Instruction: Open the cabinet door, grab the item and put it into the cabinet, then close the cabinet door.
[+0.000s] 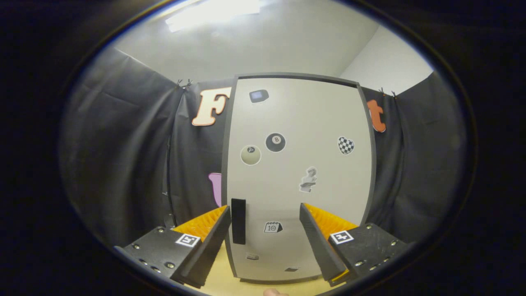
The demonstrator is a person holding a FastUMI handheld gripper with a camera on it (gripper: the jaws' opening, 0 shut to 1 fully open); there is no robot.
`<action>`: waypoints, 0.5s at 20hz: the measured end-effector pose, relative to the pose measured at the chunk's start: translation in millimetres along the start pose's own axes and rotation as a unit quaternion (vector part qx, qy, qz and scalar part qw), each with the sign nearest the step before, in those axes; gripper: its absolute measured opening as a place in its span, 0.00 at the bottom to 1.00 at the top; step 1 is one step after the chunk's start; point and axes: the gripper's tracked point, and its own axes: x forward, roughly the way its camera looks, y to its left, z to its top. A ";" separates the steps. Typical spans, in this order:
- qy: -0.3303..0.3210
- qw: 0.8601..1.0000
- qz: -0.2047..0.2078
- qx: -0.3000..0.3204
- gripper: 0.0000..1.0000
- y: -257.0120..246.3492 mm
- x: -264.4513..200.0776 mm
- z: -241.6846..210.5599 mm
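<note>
Black cloth hangs behind the tall cabinet (pixel 298 176), and its door (pixel 304 123) is shut. Our gripper (pixel 265 218) has its fingers wide apart, holding nothing, near the dark handle (pixel 238 221). We cannot see the item yet, so every step is left.

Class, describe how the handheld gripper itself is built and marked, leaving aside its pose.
The gripper has two wedge-shaped fingers with ridged inner pads. Each sits on a dark, bolted block carrying a small square black-and-white marker.
</note>
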 end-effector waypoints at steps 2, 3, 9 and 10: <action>0.001 1.000 0.003 -0.001 0.99 2.2 2.4 -1.1; 0.001 1.000 0.006 -0.003 0.99 4.9 3.4 -2.3; 0.015 1.000 0.023 -0.010 0.99 22.5 19.9 -20.6; 0.017 0.999 0.027 -0.011 0.99 26.1 25.0 -25.6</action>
